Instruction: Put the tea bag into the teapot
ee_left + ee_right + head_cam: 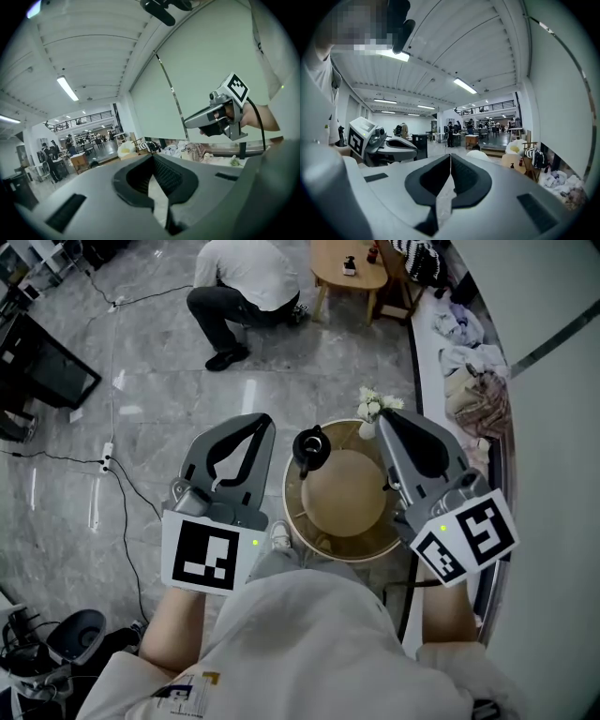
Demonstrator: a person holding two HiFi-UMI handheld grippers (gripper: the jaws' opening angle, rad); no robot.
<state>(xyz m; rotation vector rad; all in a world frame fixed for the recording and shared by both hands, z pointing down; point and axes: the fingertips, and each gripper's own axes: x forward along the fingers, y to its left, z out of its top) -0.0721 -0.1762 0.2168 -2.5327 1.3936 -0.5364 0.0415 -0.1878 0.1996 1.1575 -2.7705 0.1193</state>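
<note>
Left gripper (265, 421): fingers closed tip to tip, nothing between them; held at 9 o'clock of the round table (349, 495).
Right gripper (384, 418): fingers likewise closed and empty; held over the table's 3 o'clock side.
Teapot (311, 448): black, lid on, upright at the table's 10 o'clock edge, between the two grippers.
Tea bag: cannot be made out in any view.
Flowers (377, 406): white, at the table's 1 o'clock edge.
Person (246, 282): crouched on the floor, 11 o'clock.

Round table (342, 495) partly behind right tongs (383, 418)
</note>
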